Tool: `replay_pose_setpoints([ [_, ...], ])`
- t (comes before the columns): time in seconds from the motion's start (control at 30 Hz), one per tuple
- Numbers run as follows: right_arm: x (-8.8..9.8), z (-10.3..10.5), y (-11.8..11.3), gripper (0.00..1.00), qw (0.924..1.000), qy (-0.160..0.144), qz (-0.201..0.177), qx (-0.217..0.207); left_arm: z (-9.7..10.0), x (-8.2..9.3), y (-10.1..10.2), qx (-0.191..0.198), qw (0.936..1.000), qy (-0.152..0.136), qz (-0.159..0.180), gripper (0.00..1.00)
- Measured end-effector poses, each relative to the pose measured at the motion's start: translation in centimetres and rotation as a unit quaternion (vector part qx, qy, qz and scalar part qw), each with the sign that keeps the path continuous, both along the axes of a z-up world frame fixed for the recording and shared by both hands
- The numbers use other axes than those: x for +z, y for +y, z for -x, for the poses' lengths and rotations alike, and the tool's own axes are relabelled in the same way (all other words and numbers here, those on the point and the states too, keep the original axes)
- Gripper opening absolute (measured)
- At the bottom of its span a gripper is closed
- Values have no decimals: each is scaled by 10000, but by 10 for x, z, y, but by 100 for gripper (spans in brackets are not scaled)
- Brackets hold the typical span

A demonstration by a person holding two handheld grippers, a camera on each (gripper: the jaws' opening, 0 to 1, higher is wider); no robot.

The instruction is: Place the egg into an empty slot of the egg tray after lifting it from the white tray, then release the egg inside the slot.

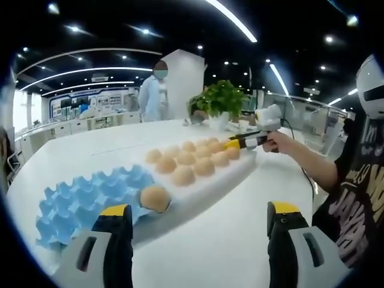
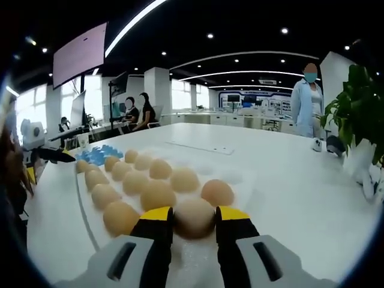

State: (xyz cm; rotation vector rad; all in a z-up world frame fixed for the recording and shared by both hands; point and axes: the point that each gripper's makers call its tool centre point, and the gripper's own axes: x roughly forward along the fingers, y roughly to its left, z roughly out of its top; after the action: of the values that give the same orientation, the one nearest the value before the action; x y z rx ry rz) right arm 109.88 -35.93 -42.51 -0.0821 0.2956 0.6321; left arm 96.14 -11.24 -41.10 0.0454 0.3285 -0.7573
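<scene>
Clamped between the yellow-tipped fingers (image 2: 157, 217) of the right gripper (image 2: 194, 221): a pale egg (image 2: 194, 217), touched on both sides and sitting at the near edge of the white tray (image 2: 246, 180). Just beyond those fingers, rows of brown eggs (image 2: 157, 195) on the same tray, one single egg (image 2: 217, 192) just ahead and to the right of the held one. Farther off, past the eggs to the left, a patch of blue egg tray (image 2: 99, 153), with the left gripper (image 2: 55, 156) beside it. Beyond that, people seated at a far desk.

From the left gripper view: own fingers (image 1: 115, 211) spread wide apart, holding nothing, hovering over the white tabletop (image 1: 228, 240). Right ahead of the left finger, one egg (image 1: 155, 198) resting at the near edge of the blue egg tray (image 1: 78, 204), just where it meets the white tray (image 1: 204, 189). Ahead and between the fingers, brown eggs (image 1: 192, 159) in rows; at their far end, the right gripper (image 1: 235, 144) held in a hand (image 1: 277, 141). Behind, a potted plant (image 1: 221, 99) and a standing person in a light coat (image 1: 155, 96).
</scene>
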Motion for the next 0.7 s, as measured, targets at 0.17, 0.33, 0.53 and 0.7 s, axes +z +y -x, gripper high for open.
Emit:
replay_pose_setpoints([
  [0.17, 1, 0, -1, 29, 10000, 10, -19, -12, 0, 0, 0, 0, 10000, 8, -6, 94],
  [0.33, 1, 0, 0, 29, 10000, 27, 0, -12, 1, 1, 4, 26, 10000, -1, 14, 94],
  [0.53, 11, 0, 1, 29, 10000, -47, 6, -7, 0, 3, 8, 81, 10000, -28, 36, 94],
  [0.7, 21, -1, 4, 29, 9999, -151, -1, 32, -2, 4, 7, 85, 9999, -44, 33, 94],
])
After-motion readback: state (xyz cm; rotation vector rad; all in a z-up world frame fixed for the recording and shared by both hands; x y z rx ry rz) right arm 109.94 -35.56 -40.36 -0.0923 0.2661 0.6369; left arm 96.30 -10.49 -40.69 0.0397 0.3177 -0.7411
